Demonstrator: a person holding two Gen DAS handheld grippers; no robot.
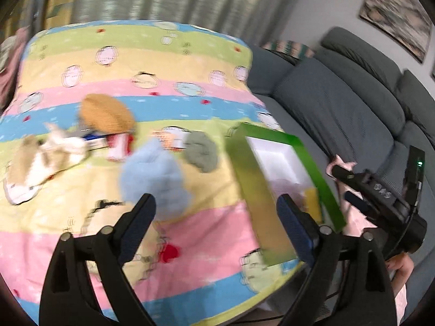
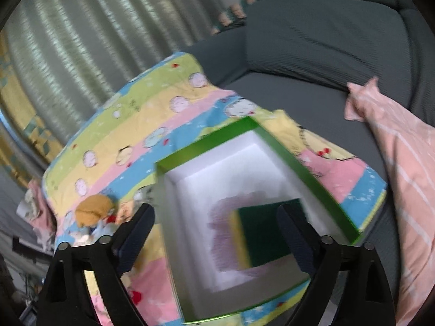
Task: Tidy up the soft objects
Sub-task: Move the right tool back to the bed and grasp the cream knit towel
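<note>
Two hand-held grippers, left hand-held gripper (image 1: 216, 212) and right hand-held gripper (image 2: 216, 221), both spread, one green box (image 2: 307, 168), one sponge (image 2: 261, 233) inside

A green box (image 2: 307, 160) with a white inside held a yellow-and-green sponge (image 2: 261, 233) on a quilt (image 1: 81, 244) striped pink, yellow, blue and green.

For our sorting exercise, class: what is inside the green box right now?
Inside the green box, a yellow-and-green sponge lies on a purple cloth over the white lining. Whatever lies beneath the cloth is covered. Blur hides finer detail.
</note>
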